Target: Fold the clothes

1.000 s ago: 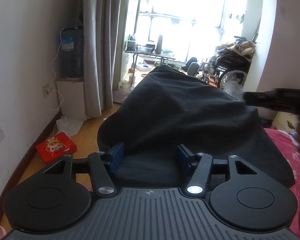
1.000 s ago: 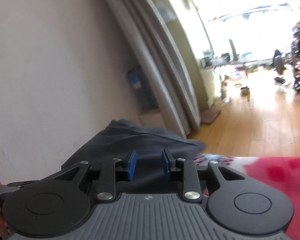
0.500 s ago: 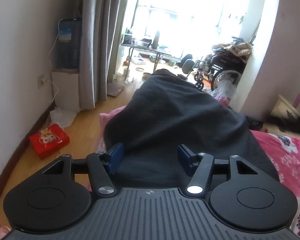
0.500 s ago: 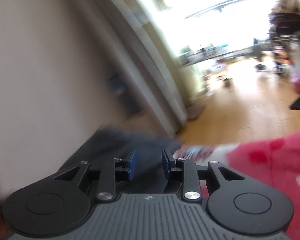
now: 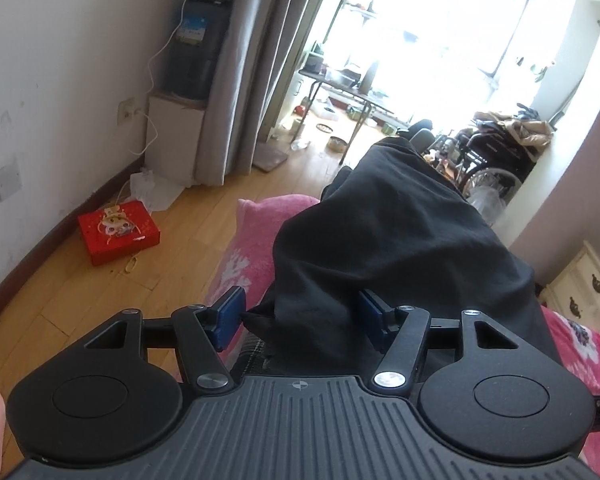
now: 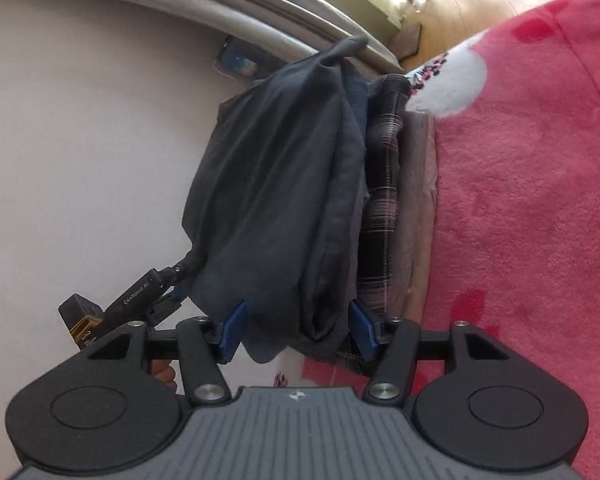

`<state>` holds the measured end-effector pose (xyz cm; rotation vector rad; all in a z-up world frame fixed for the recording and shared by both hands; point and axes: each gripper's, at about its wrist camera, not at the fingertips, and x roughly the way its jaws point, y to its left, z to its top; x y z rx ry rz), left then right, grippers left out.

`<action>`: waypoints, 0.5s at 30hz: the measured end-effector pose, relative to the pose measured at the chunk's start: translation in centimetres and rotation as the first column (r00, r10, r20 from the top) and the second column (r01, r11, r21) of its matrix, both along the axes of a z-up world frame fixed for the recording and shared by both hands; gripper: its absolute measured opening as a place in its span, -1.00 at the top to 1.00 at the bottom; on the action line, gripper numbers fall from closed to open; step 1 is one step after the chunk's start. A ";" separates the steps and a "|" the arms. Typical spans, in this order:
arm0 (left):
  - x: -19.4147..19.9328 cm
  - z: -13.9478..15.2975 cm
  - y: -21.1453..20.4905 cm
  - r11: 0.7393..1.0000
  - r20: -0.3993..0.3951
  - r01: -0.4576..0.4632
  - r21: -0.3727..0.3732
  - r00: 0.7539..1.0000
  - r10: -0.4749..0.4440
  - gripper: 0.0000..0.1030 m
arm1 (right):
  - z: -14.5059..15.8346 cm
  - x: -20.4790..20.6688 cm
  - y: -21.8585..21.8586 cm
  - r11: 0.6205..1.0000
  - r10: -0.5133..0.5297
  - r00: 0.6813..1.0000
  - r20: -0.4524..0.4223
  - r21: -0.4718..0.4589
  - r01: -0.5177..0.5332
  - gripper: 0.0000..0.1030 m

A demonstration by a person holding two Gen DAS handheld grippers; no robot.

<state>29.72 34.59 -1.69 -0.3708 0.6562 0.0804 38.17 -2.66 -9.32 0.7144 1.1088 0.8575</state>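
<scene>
**Beside the pink blanket: dark garment running away from both tools**

Over the pink blanket (image 5: 256, 240) on the bed, we are seeing the dark garment (image 5: 400, 232) stretching lengthwise straight ahead, its near end lying between both tools. Our left tool (image 5: 300, 318) is standing released around a fold. Our right tool (image 6: 296, 328), rolled sideways, has just been opening, with cloth hanging loose between its pads; both are equally near.

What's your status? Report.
Right gripper just opened, garment between, not pinched. Left gripper straddles garment, grip unclear. Garment on plaid stack; nothing in the way.
</scene>
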 end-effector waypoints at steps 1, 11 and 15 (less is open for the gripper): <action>0.1 0.0 0.0 1.000 -0.001 0.002 0.004 1.000 -0.002 -0.20 | -0.2 0.0 -0.4 1.000 -0.013 1.000 -0.013 0.008 0.013 -0.17; 0.3 -0.3 0.3 1.000 -0.004 0.006 0.008 1.000 -0.006 -0.20 | -0.1 0.0 0.3 0.994 0.039 0.999 -0.037 0.107 -0.035 0.63; 0.4 -0.1 0.8 1.000 -0.002 0.015 -0.001 1.000 -0.015 -0.20 | 1.3 -1.3 0.0 0.985 0.059 0.998 -0.023 0.162 -0.055 0.80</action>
